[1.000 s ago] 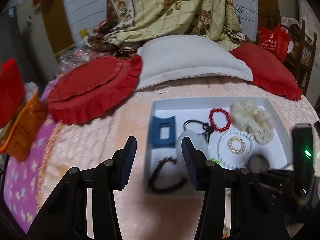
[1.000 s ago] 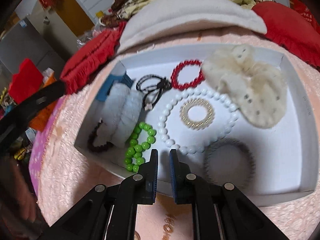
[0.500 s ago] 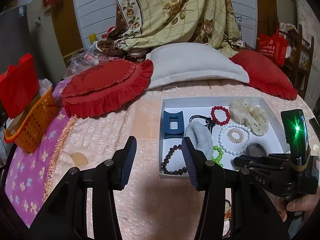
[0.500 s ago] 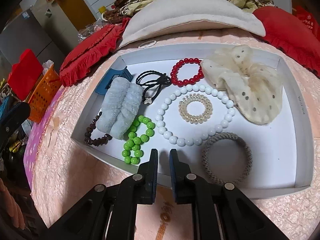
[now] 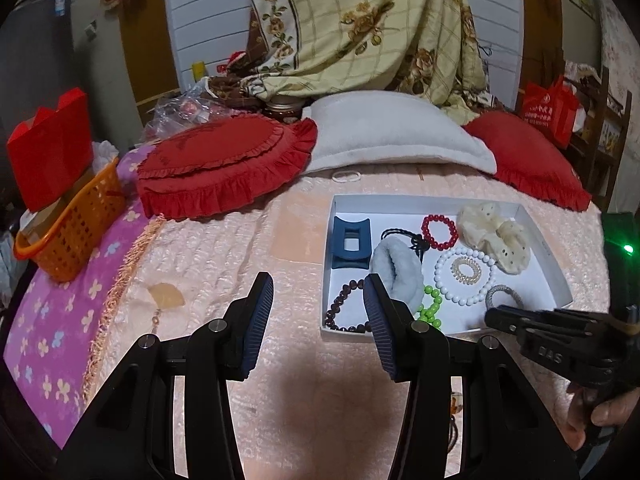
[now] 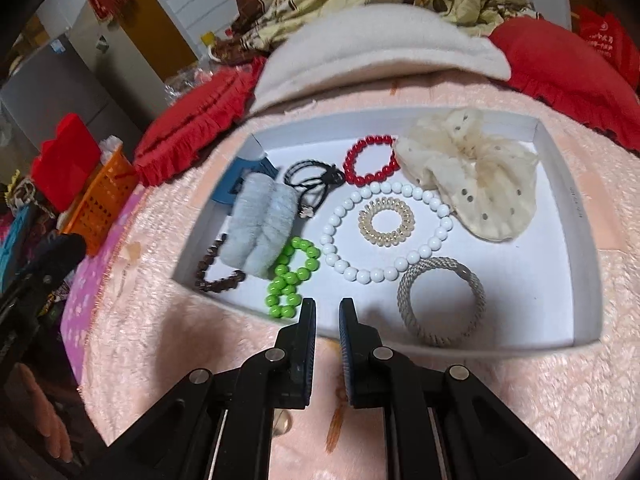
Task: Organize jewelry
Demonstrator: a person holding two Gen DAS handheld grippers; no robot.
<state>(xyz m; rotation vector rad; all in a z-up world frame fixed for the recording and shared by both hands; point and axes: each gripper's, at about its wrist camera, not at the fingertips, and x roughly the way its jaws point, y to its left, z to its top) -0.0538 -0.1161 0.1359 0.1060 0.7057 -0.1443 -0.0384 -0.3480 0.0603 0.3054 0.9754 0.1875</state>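
Note:
A white tray (image 6: 584,240) lies on a pink bedspread and also shows in the left wrist view (image 5: 556,276). It holds a white bead bracelet (image 6: 434,240), a gold coil tie (image 6: 386,222), a red bead bracelet (image 6: 356,156), a green bead bracelet (image 6: 290,276), a grey woven band (image 6: 440,300), a cream scrunchie (image 6: 476,176), a grey fluffy scrunchie (image 6: 260,228), a dark bead bracelet (image 5: 340,312), black ties (image 6: 316,178) and a blue clip (image 5: 350,244). My right gripper (image 6: 327,308) is nearly shut and empty at the tray's near wall. My left gripper (image 5: 318,300) is open and empty, left of the tray.
A red frilled cushion (image 5: 224,164), a white pillow (image 5: 392,136) and a second red cushion (image 5: 528,156) lie behind the tray. An orange basket (image 5: 72,232) with a red box stands at the bed's left edge. A white ring (image 5: 346,177) lies near the pillow.
Both grippers have drawn back from the tray, the left one up and to the left. The right gripper stays nearly shut and empty, and the left stays open.

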